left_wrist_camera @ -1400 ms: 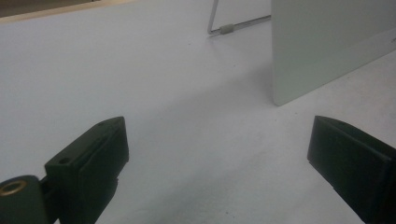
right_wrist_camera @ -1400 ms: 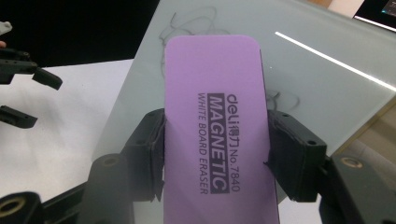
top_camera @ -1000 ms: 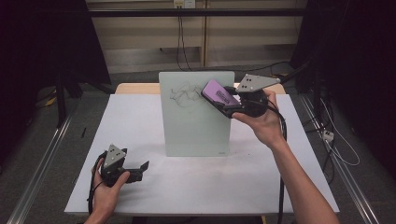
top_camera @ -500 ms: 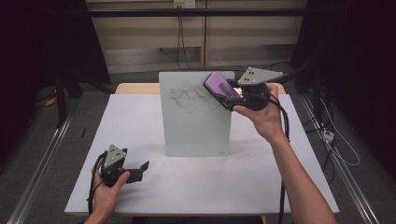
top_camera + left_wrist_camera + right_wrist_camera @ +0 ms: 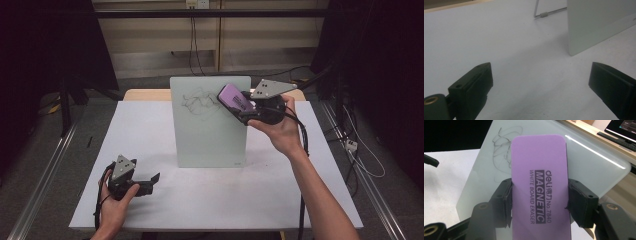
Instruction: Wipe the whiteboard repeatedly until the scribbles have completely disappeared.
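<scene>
A pale glass whiteboard point(image 5: 210, 122) stands upright on the white table point(image 5: 150, 125), with black scribbles point(image 5: 197, 102) near its top. My right gripper point(image 5: 239, 106) is shut on a purple magnetic whiteboard eraser point(image 5: 233, 99) and holds it against the board's upper right, beside the scribbles. In the right gripper view the eraser point(image 5: 540, 192) sits between both pads, with the scribbles point(image 5: 502, 147) up and to the left of it. My left gripper point(image 5: 150, 182) rests on the table at the front left, open with nothing in it; its view shows the board's lower corner point(image 5: 584, 32) ahead.
A wire stand leg point(image 5: 546, 13) props the board from behind. A wooden table edge point(image 5: 150, 94) shows behind the white surface. Metal rails point(image 5: 45, 170) run along the floor on both sides, and cables point(image 5: 360, 150) lie at the right.
The right gripper has carried the eraser a little up and to the left along the board's top, toward the scribbles. The left gripper has stayed put.
</scene>
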